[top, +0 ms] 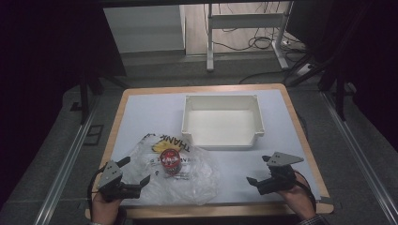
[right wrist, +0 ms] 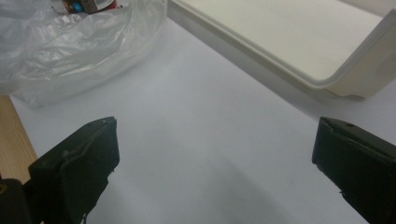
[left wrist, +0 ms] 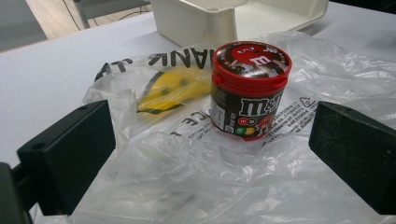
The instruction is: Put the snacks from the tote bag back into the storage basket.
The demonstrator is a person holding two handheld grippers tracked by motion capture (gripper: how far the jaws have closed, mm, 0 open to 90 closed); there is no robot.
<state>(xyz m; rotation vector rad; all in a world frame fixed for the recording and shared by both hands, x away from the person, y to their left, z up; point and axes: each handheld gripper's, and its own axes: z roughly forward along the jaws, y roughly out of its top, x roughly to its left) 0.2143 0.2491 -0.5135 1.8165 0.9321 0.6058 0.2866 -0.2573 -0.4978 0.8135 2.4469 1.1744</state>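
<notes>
Jaws spread wide, both grippers | left gripper near candy jar, jar ahead, untouched, on plastic bag

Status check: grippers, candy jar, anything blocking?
Left gripper open, facing candy jar. Right gripper open over bare table. Jar upright on plastic bag; bin behind.

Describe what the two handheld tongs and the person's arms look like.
Both tongs are black, each with two blocky, flat-faced jaws. The left tongs and the right tongs each carry a grey three-cornered plate on top, dotted with small holes. A black cable loops from each, back by the hands. A strip of checked sleeve cuff shows at the right wrist.
</notes>
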